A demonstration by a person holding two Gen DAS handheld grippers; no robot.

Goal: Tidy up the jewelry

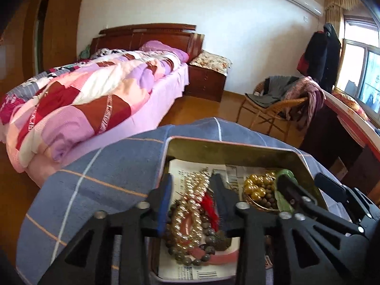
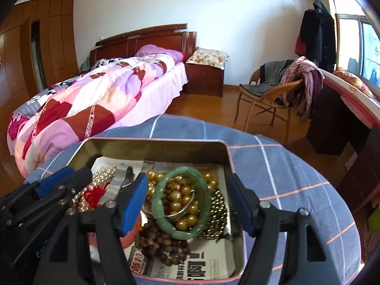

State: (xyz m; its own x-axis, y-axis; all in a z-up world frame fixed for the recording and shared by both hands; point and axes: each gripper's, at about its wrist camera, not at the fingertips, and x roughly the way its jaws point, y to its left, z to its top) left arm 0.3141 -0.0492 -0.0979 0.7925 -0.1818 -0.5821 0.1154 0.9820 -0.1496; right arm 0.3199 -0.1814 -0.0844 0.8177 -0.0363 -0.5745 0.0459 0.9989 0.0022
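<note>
1. Bed [image 2: 95, 104] fills the far left of the room, heaped with a pink, purple and red patchwork quilt [image 1: 71, 109]; a wicker chair [image 2: 268, 99] draped with clothes stands near the window.
2. Closer in, the round desk [image 2: 285, 171] wears a blue checked cloth.
3. On that cloth sits an open metal tin [image 2: 154, 144], lined with newspaper [image 2: 201, 261], and all the jewelry lies inside it.
4. The left gripper [image 1: 192, 190] is dipped into the tin's left part, its jaws partly open either side of a pearl strand [image 1: 197, 190] and a ring of dark beads [image 1: 190, 256]; neither jaw is clamped on them.
5. The right gripper [image 2: 187, 204] hovers over the tin's right part, jaws spread wide, closed on nothing.
6. Between those jaws lies a green jade bangle [image 2: 180, 228], resting on golden pearls [image 2: 182, 199].
7. Small brown wooden beads [image 2: 156, 242] lie just beside the bangle, and a red tassel [image 2: 95, 194] shows among the pearls on the left.
</note>
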